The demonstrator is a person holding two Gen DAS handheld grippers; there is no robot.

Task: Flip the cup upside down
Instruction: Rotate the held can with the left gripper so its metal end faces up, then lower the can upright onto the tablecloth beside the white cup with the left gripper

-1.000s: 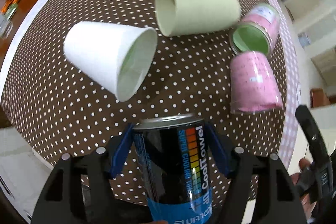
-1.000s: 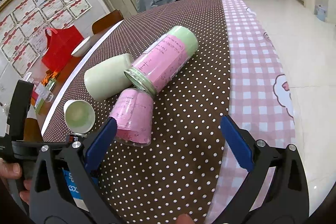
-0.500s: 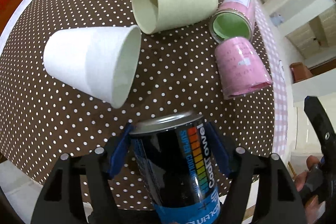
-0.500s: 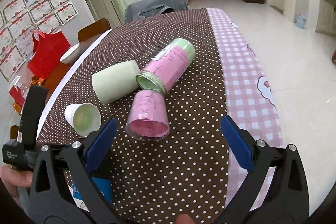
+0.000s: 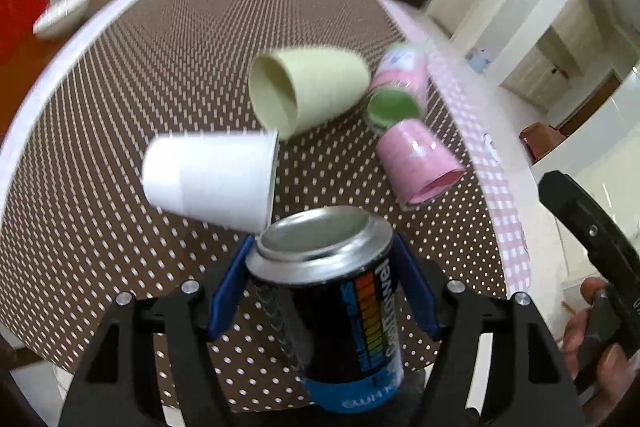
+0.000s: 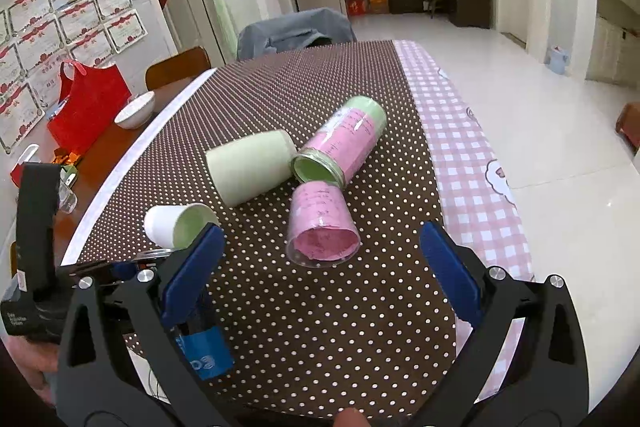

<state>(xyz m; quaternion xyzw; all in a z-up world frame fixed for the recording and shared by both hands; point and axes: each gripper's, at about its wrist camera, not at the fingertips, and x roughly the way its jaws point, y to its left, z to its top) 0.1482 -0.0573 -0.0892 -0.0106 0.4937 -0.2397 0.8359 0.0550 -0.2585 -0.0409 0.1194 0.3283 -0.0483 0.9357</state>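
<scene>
Your left gripper (image 5: 322,291) is clamped on a black and blue printed can-shaped cup (image 5: 332,311), blue pads pressing its two sides. It sits low in the left wrist view, above the near edge of the brown polka-dot tablecloth (image 5: 160,75). Your right gripper (image 6: 320,259) is spread wide and holds nothing, hovering over the near part of the cloth.

The printed cup's long axis runs roughly along your left fingers, tilted a little, with the silver end (image 5: 320,231) pointing forward and slightly up, away from the camera. The printing on the side reads sideways. Whether the silver end is the base or the mouth cannot be told from these views, so you cannot yet say the flip is finished. My judgement is that the cup is lifted and partway through its turn, and that setting it down and letting go are left to do.

The other cups all lie on their sides: a white paper cup (image 5: 212,179) just beyond the can, a pale green cup (image 5: 308,87), a clear cup with pink lining (image 5: 416,159), and a pink-labelled jar with green inside (image 5: 396,87) near the pink checked strip (image 6: 460,147).
</scene>
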